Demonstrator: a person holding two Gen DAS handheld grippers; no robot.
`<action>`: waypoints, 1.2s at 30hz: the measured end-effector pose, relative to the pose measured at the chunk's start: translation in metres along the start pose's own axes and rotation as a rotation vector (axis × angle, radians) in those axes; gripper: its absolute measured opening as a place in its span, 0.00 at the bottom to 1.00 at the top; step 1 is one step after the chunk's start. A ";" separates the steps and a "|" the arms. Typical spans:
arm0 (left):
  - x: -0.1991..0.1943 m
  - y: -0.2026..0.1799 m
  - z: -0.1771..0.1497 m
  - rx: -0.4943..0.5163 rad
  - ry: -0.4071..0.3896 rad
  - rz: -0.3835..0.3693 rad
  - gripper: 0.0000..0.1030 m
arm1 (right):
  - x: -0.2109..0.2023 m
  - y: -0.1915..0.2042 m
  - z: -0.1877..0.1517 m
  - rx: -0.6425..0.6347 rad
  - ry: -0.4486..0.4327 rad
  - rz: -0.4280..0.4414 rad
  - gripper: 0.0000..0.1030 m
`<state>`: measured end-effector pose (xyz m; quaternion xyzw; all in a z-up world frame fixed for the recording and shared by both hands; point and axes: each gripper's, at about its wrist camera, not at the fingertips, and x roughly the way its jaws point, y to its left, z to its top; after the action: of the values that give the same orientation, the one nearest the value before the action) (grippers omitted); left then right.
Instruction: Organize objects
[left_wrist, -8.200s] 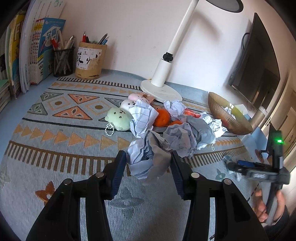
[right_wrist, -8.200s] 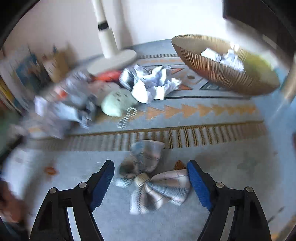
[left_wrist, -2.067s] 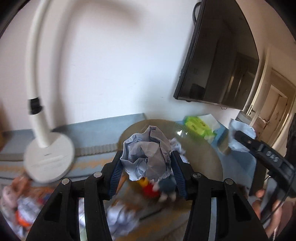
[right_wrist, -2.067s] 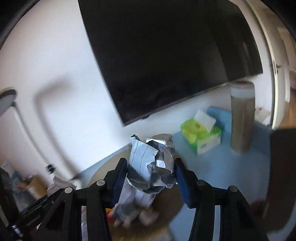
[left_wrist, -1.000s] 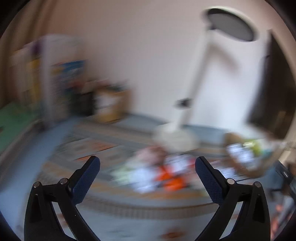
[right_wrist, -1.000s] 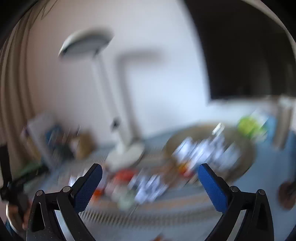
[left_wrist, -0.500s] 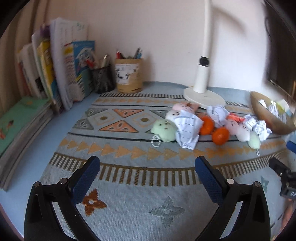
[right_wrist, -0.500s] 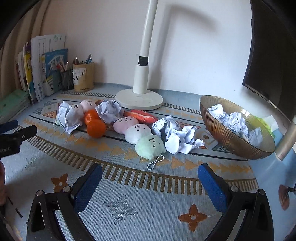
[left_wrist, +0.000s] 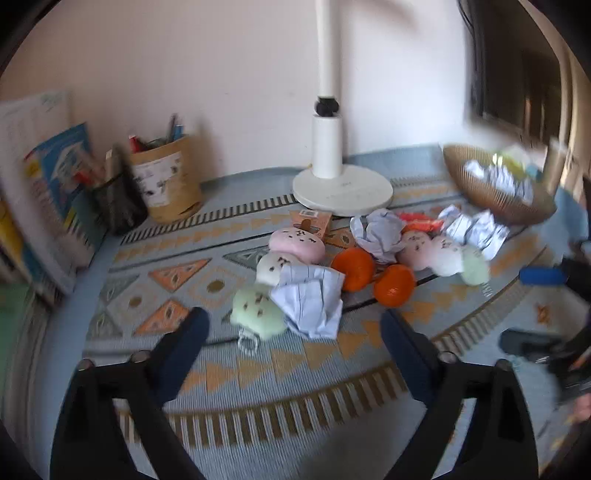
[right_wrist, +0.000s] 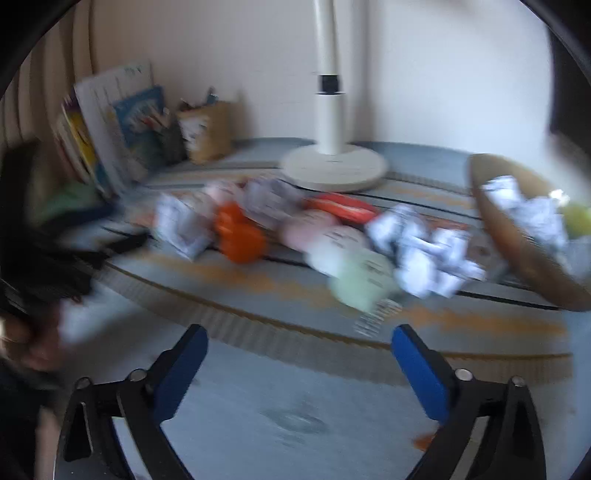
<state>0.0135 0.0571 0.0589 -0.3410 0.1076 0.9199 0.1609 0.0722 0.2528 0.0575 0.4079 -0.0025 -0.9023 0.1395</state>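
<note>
Lower half of both views is bare patterned mat (left_wrist: 295, 413) w/ free room to pass. Mid-frame, a clutter row blocks: green plush (left_wrist: 258, 314), crumpled paper (left_wrist: 312, 299), two oranges (left_wrist: 373, 273). Lamp base (left_wrist: 341, 188) stands behind, pen cup (left_wrist: 168, 181) upper left, bowl (left_wrist: 491, 184) upper right.

Patterned mat (left_wrist: 229, 373) bearing a row of plush toys (left_wrist: 258, 314), two oranges (left_wrist: 352, 268) and crumpled papers (left_wrist: 310, 301); lamp base (left_wrist: 342, 190) behind; bowl (left_wrist: 495, 203) holding papers at right; pen holders (left_wrist: 166, 182) and books (left_wrist: 55, 192) at left.
</note>
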 end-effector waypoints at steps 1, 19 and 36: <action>0.006 0.000 0.002 0.005 0.009 -0.003 0.79 | 0.001 0.003 0.008 0.001 0.006 0.029 0.94; 0.019 -0.001 0.001 0.015 0.025 -0.189 0.28 | 0.079 0.033 0.049 -0.114 0.064 0.065 0.36; -0.046 -0.031 -0.058 -0.052 0.108 -0.283 0.38 | -0.007 -0.016 -0.046 -0.011 0.116 0.029 0.37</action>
<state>0.0919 0.0575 0.0437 -0.4056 0.0433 0.8709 0.2742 0.1065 0.2753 0.0296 0.4586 0.0046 -0.8751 0.1547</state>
